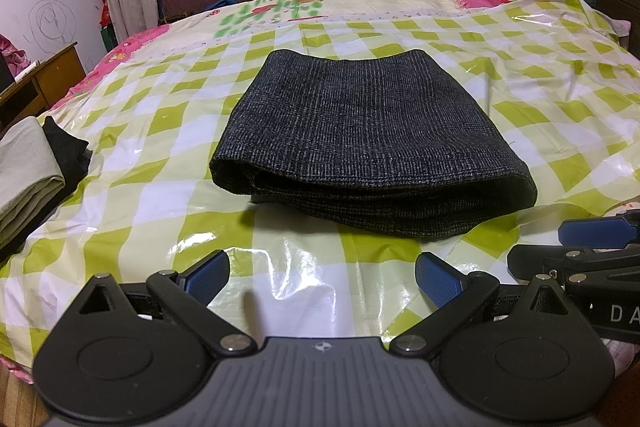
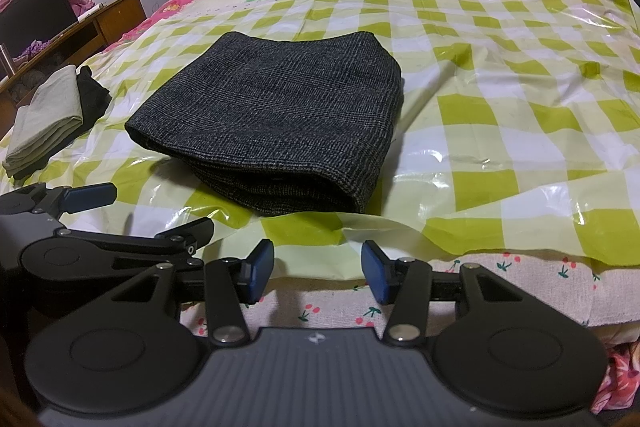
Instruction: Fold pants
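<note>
Now | pants (image 1: pixel 360 131): dark grey check, folded, layered bundle | both fingers: apart, empty

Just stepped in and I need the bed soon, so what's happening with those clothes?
A person holds two grippers over the near edge of the bed. The dark plaid pants lie folded into a compact bundle on the green checked plastic sheet. The left gripper and the right gripper are both open and empty, short of the pants. A small stack of folded clothes sits off to the left.
</note>
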`<control>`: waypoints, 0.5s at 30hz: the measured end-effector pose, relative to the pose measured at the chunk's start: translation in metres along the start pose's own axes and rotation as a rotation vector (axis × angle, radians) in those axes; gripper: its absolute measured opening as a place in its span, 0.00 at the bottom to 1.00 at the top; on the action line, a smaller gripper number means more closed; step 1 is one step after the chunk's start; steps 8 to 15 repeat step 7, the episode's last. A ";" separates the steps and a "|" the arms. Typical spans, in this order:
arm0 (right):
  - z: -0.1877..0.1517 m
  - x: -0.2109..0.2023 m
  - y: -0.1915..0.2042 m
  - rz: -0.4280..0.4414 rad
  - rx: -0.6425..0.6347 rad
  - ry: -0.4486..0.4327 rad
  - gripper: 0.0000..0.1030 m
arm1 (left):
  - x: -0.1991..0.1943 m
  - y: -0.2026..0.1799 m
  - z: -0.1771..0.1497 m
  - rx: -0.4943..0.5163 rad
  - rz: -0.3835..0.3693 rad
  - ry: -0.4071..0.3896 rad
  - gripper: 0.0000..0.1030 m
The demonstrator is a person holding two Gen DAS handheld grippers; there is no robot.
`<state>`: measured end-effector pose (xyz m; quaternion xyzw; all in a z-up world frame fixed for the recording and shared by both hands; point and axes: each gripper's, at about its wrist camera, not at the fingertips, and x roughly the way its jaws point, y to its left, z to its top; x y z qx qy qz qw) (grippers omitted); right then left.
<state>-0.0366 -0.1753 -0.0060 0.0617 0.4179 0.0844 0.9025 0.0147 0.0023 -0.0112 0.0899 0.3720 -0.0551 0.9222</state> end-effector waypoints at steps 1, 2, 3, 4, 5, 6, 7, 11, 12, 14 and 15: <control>0.000 0.000 0.000 0.000 0.000 0.000 0.48 | 0.000 0.000 0.000 0.002 0.003 -0.003 1.00; 0.000 0.000 0.000 0.000 -0.001 0.000 0.48 | -0.001 -0.001 0.000 0.004 0.006 -0.006 1.00; 0.000 0.000 0.000 0.000 -0.001 -0.001 0.48 | 0.000 0.000 0.001 0.004 0.007 -0.007 1.00; 0.000 0.000 0.000 0.000 -0.001 -0.001 0.48 | 0.000 0.001 0.001 0.004 0.007 -0.007 1.00; 0.000 0.000 0.000 -0.001 -0.001 0.000 0.48 | 0.000 0.000 0.001 0.004 0.007 -0.007 1.00; 0.000 0.000 0.000 0.000 -0.001 0.000 0.48 | -0.001 -0.001 0.000 0.006 0.008 -0.007 1.00; 0.000 0.000 0.000 0.001 0.000 0.000 0.48 | -0.001 -0.001 0.000 0.007 0.010 -0.007 1.00; 0.000 0.000 0.000 0.001 0.000 0.000 0.48 | -0.001 -0.001 0.000 0.007 0.010 -0.007 1.00; 0.000 0.000 0.000 0.001 0.000 0.000 0.48 | -0.001 -0.001 0.000 0.007 0.010 -0.007 1.00; 0.000 0.000 0.000 0.001 0.000 0.000 0.48 | -0.001 -0.001 0.000 0.007 0.010 -0.007 1.00; 0.000 0.000 0.000 0.001 0.000 0.000 0.48 | -0.001 -0.001 0.000 0.007 0.010 -0.007 1.00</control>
